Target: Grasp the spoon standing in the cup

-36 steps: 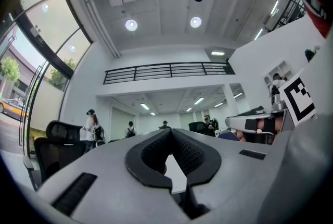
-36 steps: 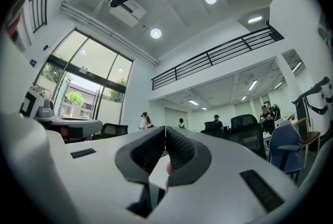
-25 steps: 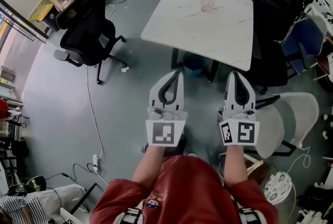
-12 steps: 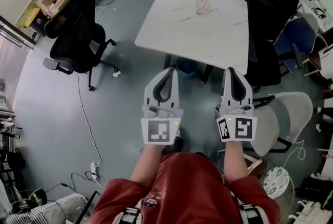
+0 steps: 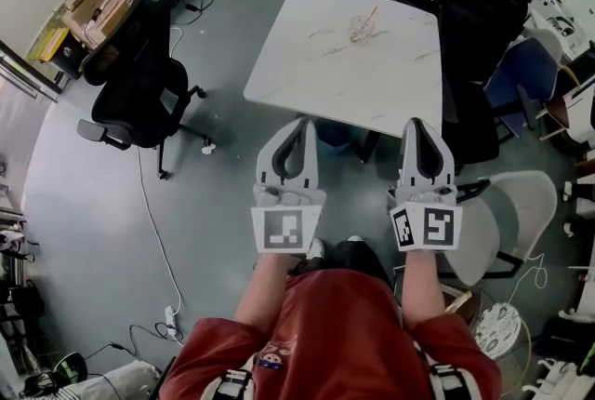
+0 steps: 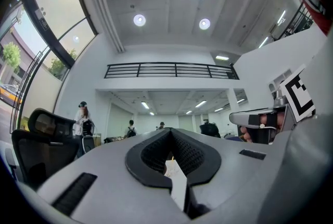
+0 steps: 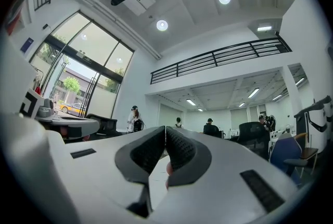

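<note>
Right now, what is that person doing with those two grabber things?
A person in a red top stands short of a white table, holding a gripper in each hand. The left gripper and the right gripper are both shut and empty, pointing toward the table. On its far part sits a clear cup with a spoon standing in it, untouched.

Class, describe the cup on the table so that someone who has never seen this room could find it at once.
Look for the white marbled table among the black office chairs. Near its far edge stands a small clear cup, the only thing seen on the tabletop, with a pale spoon leaning out of it.
</note>
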`<state>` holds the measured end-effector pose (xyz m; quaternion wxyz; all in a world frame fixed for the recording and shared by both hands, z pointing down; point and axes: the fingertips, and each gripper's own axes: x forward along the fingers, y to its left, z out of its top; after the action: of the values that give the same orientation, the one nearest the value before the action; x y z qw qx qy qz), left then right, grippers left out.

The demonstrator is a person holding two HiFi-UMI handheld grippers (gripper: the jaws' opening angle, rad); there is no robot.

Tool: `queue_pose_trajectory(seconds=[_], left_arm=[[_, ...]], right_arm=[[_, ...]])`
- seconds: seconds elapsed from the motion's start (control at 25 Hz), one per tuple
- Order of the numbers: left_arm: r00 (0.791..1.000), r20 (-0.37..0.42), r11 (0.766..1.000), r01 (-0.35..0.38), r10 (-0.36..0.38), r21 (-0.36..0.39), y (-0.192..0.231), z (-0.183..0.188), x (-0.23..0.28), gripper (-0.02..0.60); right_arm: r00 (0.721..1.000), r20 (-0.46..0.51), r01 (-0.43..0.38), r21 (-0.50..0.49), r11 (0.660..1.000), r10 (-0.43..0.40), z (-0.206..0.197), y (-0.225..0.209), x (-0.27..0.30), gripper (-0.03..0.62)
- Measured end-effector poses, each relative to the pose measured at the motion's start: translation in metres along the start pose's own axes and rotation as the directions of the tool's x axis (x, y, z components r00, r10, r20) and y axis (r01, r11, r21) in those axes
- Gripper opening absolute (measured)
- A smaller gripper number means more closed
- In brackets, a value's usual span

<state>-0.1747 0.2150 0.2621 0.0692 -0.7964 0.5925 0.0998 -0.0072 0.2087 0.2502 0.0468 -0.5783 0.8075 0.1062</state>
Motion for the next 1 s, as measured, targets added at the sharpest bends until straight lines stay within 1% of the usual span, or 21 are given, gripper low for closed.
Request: queue_pose_trajectory(seconds=[0.32, 0.48, 0.6, 0.72, 1.0], left_arm=[[0.999, 0.045, 0.998, 0.013, -0.016, 0.054, -0.003, 0.011, 0.016, 0.009], [0.997, 0.067, 0.997, 0.018, -0.023, 0.069, -0.008, 0.013, 0.033, 0.009], [0.997, 0.065, 0.997, 0.027, -0.032, 0.070, -0.015, 0.010, 0.052, 0.009], [0.997, 0.066, 0.995, 0.040, -0.046, 0.086, -0.024, 0.007, 0.076, 0.009], [0.997, 0.036, 0.994, 0.068, -0.072, 0.089, -0.030, -0.016, 0.134, 0.009]], right_arm=[[0.999, 0.051, 0.005, 0.017, 1.000, -0.006, 0.003, -0.011, 0.012, 0.017], [0.998, 0.067, 0.006, -0.003, 1.000, -0.006, -0.001, -0.022, 0.025, 0.017], [0.997, 0.072, 0.011, -0.006, 1.000, -0.011, -0.005, -0.036, 0.036, 0.017], [0.997, 0.077, 0.021, 0.018, 1.000, -0.022, -0.012, -0.057, 0.051, 0.017], [0.997, 0.054, 0.045, 0.055, 0.997, -0.048, -0.038, -0.096, 0.092, 0.017]])
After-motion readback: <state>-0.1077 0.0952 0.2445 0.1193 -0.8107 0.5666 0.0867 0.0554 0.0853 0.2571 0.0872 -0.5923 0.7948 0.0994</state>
